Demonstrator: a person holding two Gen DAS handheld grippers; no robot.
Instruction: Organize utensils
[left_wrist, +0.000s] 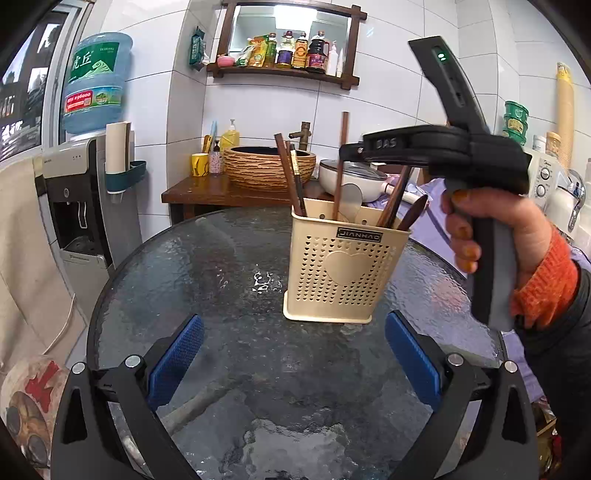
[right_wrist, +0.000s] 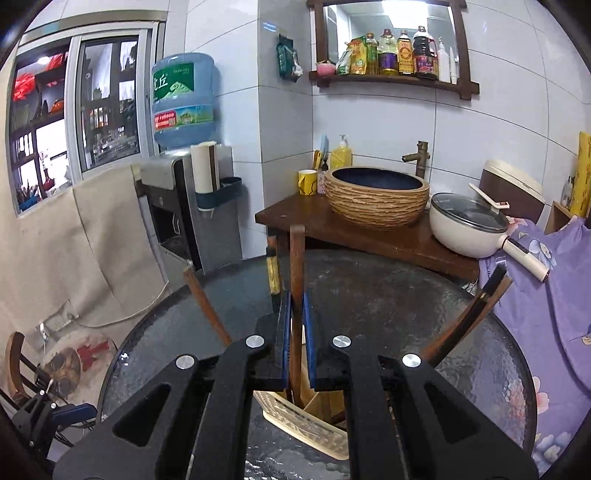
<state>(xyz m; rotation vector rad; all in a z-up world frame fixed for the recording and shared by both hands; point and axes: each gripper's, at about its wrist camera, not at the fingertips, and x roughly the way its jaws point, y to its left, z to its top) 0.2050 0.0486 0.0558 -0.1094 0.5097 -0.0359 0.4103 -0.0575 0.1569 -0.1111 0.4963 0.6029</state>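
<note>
Letting go too high is the main risk: the wooden utensil (right_wrist: 296, 280) clamped upright between the right gripper's (right_wrist: 296, 314) pads could tip the light cream holder (left_wrist: 341, 266) or snag the chopsticks (left_wrist: 293, 177) already in it. Its lower end is seen inside the holder. The left gripper (left_wrist: 293, 354) stands spread, empty, near the holder on the glass table (left_wrist: 184, 277).

Even indoor light, fairly bright. Glare patch on glass table (left_wrist: 263, 281). Window (right_wrist: 107, 107) dark with red reflections. Strong fisheye bending, black vignette corners. Slight motion blur overall.
</note>
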